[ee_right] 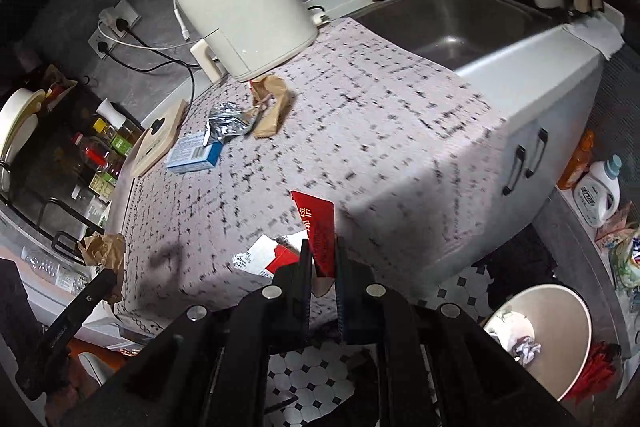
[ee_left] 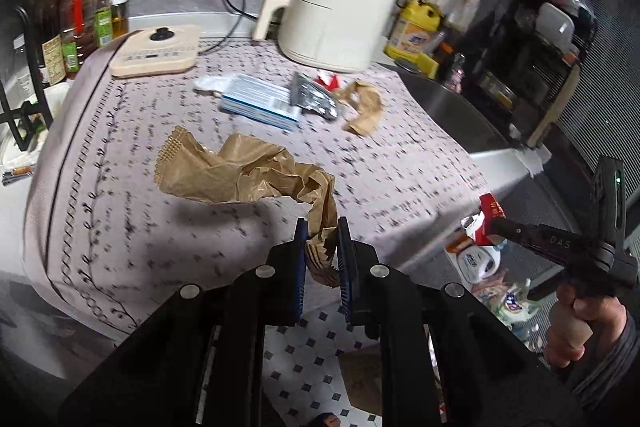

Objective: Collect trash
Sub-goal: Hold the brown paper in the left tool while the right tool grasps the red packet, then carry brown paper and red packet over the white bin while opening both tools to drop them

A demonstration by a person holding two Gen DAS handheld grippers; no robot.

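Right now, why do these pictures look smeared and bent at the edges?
Left wrist view: motion blur smears the tablecloth print and air fryer; the held brown paper bag stays sharper. Right wrist view: the fisheye bends the sink, corners go dark.

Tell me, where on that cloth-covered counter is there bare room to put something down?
The cloth is bare between the sink and the counter's front edge. It is crowded near the white cooker: blue box, foil wrapper, brown paper.

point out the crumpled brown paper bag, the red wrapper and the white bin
crumpled brown paper bag (ee_left: 244,173), left wrist view, its creased middle
red wrapper (ee_right: 320,227), right wrist view, its printed face
white bin (ee_right: 560,323), right wrist view, its inner wall
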